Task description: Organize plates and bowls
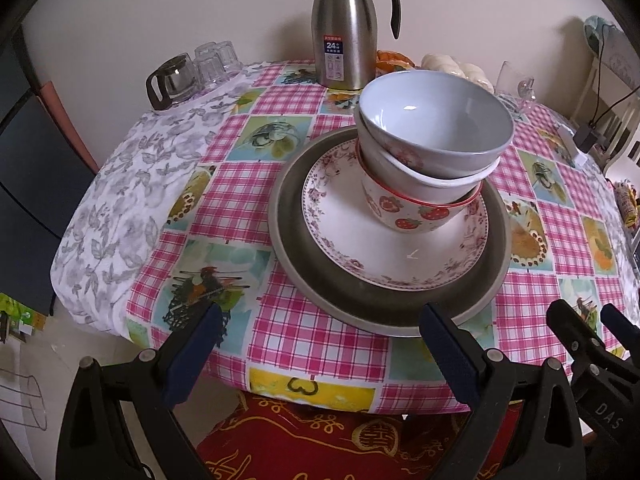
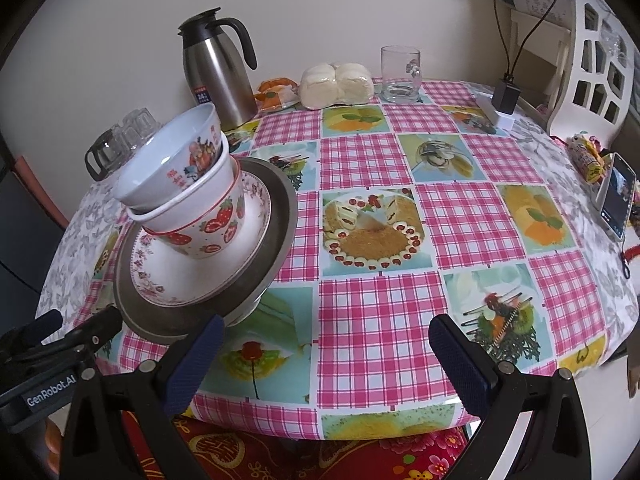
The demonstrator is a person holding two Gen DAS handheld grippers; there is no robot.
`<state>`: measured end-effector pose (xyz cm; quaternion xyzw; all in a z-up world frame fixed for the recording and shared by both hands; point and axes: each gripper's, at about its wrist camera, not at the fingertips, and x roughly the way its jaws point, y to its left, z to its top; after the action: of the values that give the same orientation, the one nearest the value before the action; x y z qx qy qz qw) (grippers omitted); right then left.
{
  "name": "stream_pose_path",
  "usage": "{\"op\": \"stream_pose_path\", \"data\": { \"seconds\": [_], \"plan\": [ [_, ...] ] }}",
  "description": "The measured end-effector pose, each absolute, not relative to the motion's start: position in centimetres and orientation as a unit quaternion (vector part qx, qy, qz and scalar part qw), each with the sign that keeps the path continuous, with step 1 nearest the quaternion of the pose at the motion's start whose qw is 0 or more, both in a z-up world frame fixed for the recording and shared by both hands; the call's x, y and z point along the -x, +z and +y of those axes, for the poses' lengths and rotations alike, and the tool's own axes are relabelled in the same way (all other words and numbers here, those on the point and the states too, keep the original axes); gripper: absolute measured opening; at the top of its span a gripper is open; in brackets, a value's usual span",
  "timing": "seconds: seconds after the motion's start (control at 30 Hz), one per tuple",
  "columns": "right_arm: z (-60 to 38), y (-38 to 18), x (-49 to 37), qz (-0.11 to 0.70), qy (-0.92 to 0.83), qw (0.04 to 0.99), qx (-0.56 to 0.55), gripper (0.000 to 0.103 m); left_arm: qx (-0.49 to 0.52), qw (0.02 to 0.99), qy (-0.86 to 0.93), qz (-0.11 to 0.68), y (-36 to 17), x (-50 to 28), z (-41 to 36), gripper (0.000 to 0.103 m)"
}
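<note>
Both grippers, left (image 1: 320,356) and right (image 2: 326,360), fingers wide open, empty; stacked bowls (image 1: 432,160) look breakable, top-heavy: lift by the metal plate's (image 1: 360,312) rim.

A steel thermos jug (image 2: 218,76) stands at the far side of the checked tablecloth (image 2: 400,216), with wrapped buns (image 2: 336,84) and a glass mug (image 2: 400,74) to its right.

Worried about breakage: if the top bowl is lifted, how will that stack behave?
The top bowl sits tilted in the bowl stack, so it probably lifts free easily. Glazed surfaces look slippery. The off-centre stack on the floral plate may tip.
</note>
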<state>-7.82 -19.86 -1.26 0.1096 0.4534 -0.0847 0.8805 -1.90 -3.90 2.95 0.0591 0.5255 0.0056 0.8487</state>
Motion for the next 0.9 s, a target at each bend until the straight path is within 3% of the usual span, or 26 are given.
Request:
{"op": "stream_pose_path", "data": {
  "seconds": [0.9],
  "plan": [
    [-20.06,-1.72,7.55,0.461,-0.086,0.876,-0.114,0.103,-0.065,0.845,0.023,0.530,2.60,1.24,-3.56,0.099]
  ]
}}
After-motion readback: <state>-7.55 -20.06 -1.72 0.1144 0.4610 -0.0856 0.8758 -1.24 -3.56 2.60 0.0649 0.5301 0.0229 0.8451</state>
